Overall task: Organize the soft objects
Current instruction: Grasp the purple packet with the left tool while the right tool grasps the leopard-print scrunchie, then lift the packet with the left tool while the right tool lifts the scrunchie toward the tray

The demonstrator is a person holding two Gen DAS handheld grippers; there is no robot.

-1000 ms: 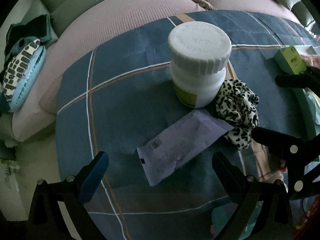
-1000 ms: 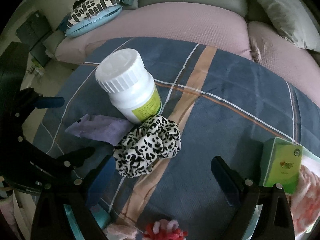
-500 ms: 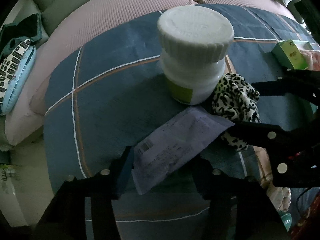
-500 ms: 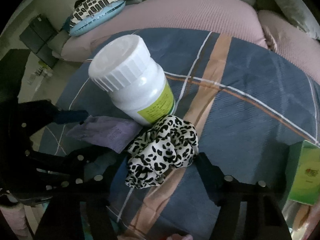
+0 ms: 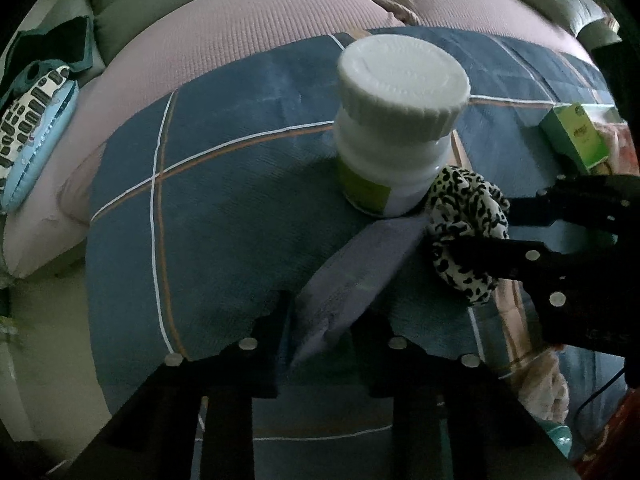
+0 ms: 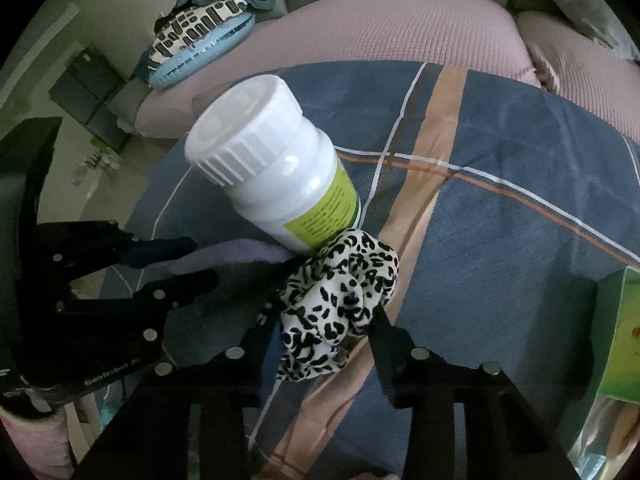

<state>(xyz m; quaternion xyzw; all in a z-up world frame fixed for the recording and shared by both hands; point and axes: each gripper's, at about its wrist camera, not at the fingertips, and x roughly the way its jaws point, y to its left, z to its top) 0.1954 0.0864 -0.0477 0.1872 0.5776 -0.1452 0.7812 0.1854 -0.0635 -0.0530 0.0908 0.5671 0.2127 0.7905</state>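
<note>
A purple flat packet (image 5: 352, 276) lies on the blue plaid cloth (image 5: 224, 208), and my left gripper (image 5: 324, 320) is shut on its near end. A leopard-print scrunchie (image 6: 340, 304) sits beside a white pill bottle (image 6: 276, 176) with a green label. My right gripper (image 6: 320, 340) is shut on the scrunchie's near part. In the left wrist view the scrunchie (image 5: 468, 216) sits right of the bottle (image 5: 396, 120), with the right gripper's fingers (image 5: 500, 252) around it. The packet (image 6: 236, 256) shows in the right wrist view too.
A green box (image 5: 576, 136) stands at the cloth's right side, also in the right wrist view (image 6: 620, 328). A blue patterned cushion (image 6: 196, 52) lies at the back left on the pink sofa (image 6: 400, 28). Pink fluffy items (image 5: 548, 388) lie at the lower right.
Both grippers moved forward and closed: the left onto the purple packet, the right onto the leopard scrunchie. The packet's near end is now lifted and tilted.
</note>
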